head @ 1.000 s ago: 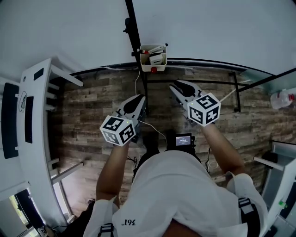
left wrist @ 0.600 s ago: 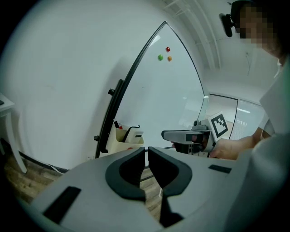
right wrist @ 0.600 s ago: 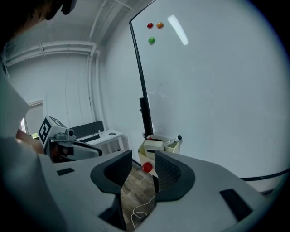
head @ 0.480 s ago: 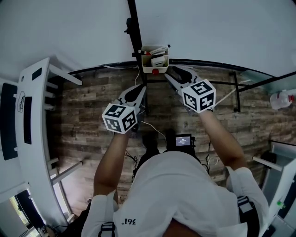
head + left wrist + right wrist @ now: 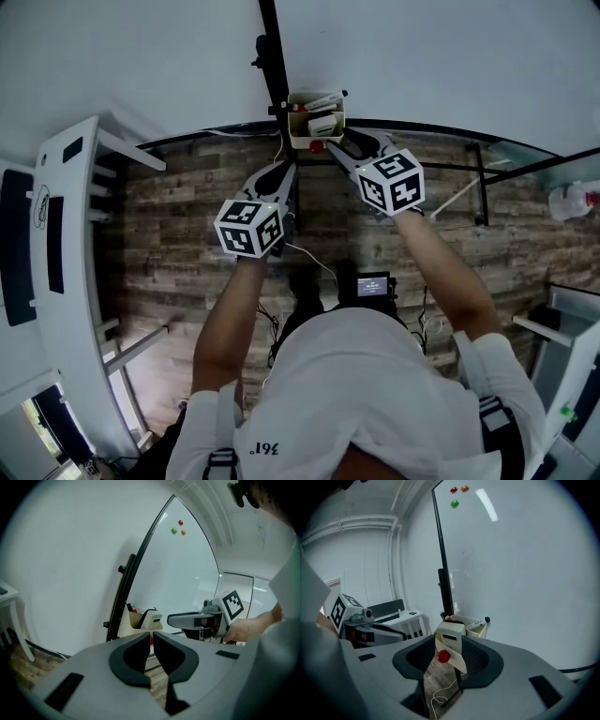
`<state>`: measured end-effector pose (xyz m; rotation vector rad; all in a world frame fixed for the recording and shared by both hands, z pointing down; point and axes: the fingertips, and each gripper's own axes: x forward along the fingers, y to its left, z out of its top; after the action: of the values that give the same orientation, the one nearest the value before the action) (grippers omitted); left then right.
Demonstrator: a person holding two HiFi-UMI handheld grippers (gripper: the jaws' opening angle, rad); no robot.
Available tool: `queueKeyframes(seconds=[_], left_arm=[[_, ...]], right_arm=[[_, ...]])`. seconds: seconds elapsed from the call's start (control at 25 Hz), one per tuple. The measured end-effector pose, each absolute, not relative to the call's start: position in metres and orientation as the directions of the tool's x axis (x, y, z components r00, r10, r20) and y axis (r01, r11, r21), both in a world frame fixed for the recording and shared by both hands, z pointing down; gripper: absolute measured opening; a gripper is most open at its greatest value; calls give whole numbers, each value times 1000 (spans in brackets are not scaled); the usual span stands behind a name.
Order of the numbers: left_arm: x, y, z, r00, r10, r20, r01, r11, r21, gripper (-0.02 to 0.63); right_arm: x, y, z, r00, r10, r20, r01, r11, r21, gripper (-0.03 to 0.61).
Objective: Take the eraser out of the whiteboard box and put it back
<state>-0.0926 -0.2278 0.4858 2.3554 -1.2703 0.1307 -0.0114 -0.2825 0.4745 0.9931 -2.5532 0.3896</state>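
The cream whiteboard box [image 5: 315, 131] hangs on the board's stand. The white eraser [image 5: 322, 123] stands in it beside a marker [image 5: 480, 620]. My right gripper [image 5: 336, 146] is just below the box and open. Its jaws have just been opening. In the right gripper view the eraser [image 5: 450, 637] and the box's red magnet [image 5: 443, 656] show between the jaws of the right gripper [image 5: 446, 640], and the pads do not press on them. My left gripper [image 5: 288, 171] is lower left of the box, shut and empty. The left gripper [image 5: 151, 635] points at the box [image 5: 136, 620].
The whiteboard [image 5: 422, 56] fills the far side, its black stand pole [image 5: 272, 56] rising beside the box. Coloured magnets [image 5: 458, 490] sit high on it. A white desk [image 5: 66, 234] stands left, a bottle [image 5: 572, 199] right. A cable [image 5: 314, 262] lies on the wooden floor.
Both grippers have moved up the head view toward the box. The right one now has its tips right at the box's lower edge; the left trails behind it.
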Motion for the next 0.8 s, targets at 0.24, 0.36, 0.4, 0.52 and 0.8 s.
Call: queueKeyframes(seconds=[0.24, 0.36, 0.4, 0.52, 0.8], left_arm=[[-90, -245, 489, 565, -771, 294, -815, -466, 346, 9], [-88, -249, 490, 566, -769, 297, -815, -469, 339, 9], [-88, -251, 491, 565, -769, 300, -817, -469, 336, 9], [-88, -256, 496, 558, -769, 313, -823, -465, 325, 11], [-83, -256, 504, 573, -751, 329, -814, -474, 336, 11]], right_arm=[[-22, -300, 484, -648, -616, 447, -718, 691, -87, 224], [-27, -303, 488, -632, -628, 453, -729, 681, -72, 257], [-28, -304, 489, -627, -632, 455, -732, 677, -69, 265], [-32, -308, 493, -615, -641, 460, -741, 669, -60, 272], [-34, -315, 499, -576, -668, 471, -778, 625, -64, 272]])
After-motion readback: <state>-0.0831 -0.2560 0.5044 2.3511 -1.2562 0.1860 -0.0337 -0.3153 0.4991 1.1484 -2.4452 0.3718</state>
